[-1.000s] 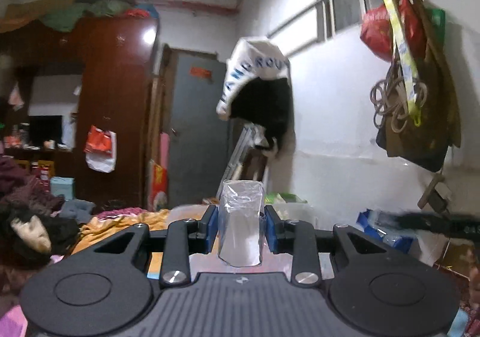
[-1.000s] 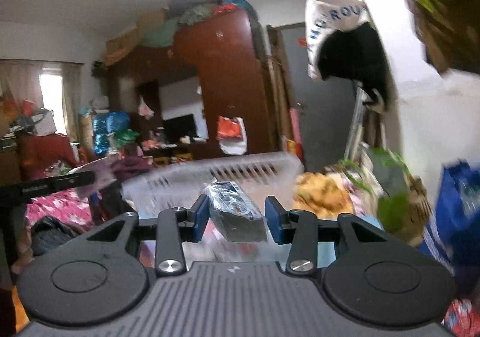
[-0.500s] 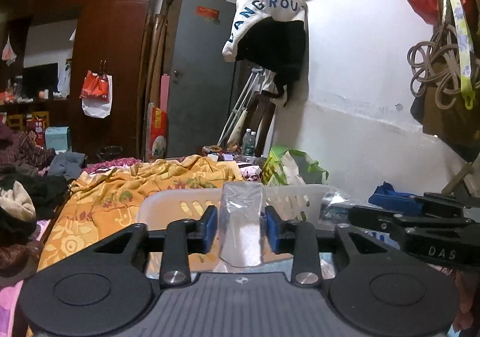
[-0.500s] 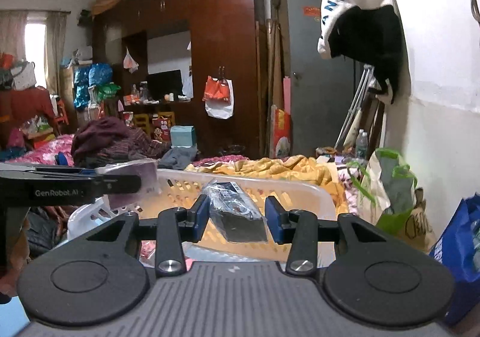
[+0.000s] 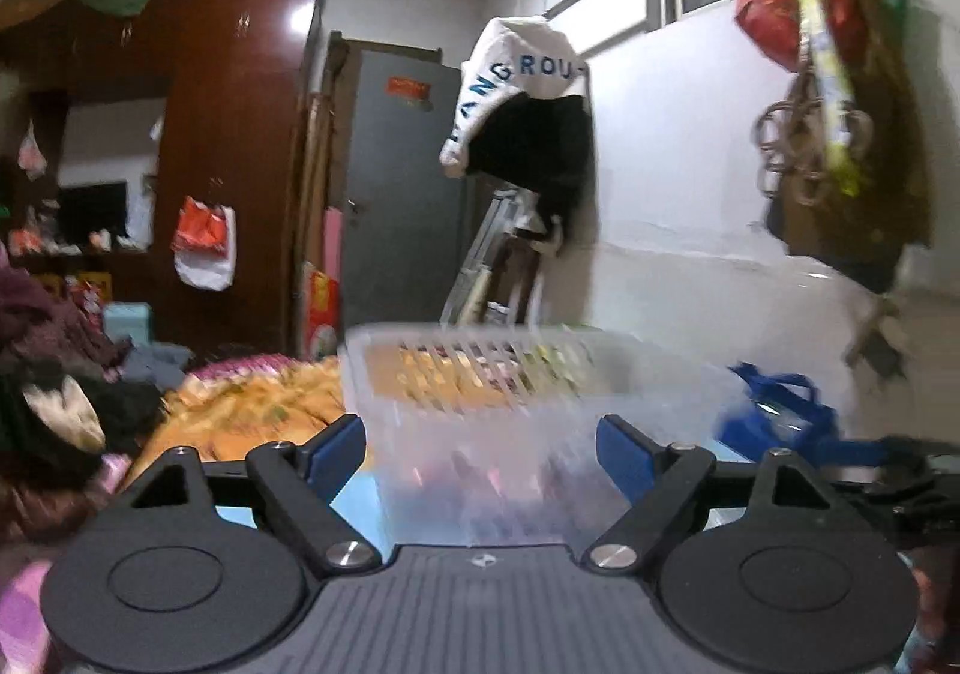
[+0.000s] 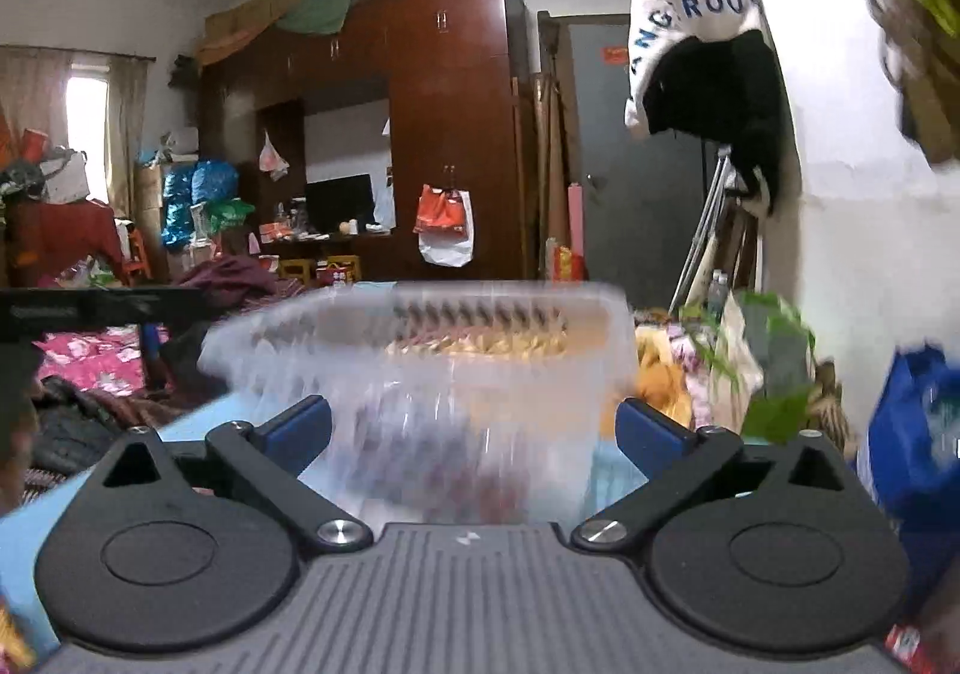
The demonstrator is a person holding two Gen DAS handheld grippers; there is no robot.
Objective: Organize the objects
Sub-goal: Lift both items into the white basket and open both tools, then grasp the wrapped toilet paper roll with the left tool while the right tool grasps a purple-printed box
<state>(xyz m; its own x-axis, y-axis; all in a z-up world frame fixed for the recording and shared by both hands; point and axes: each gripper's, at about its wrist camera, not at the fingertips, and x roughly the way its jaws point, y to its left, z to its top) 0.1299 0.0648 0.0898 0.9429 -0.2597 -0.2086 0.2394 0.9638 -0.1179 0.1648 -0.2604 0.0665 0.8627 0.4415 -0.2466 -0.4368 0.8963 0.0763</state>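
Observation:
A translucent white slotted basket [image 5: 498, 404] stands right in front of both grippers, blurred by motion; it also fills the middle of the right wrist view as the basket [image 6: 432, 362]. My left gripper [image 5: 480, 455] has its jaws opening wide, nothing between its blue pads. My right gripper [image 6: 474, 434] is likewise opening, jaws spread wide and empty. Dim reddish shapes show through the basket wall; the packets held a moment ago are not clearly visible. The right gripper's body shows at the right edge of the left wrist view.
An orange patterned blanket [image 5: 252, 410] covers the bed behind the basket. A blue bag [image 6: 918, 422] sits at the right by the white wall. A green bag [image 6: 762, 368], dark wardrobe [image 6: 456, 134] and piled clothes [image 5: 54, 374] surround the area.
Both grippers held packets, a clear pouch in the left and a dark wrapped packet in the right; both have now opened and the packets are gone from the jaws. Both views sank close to the basket.

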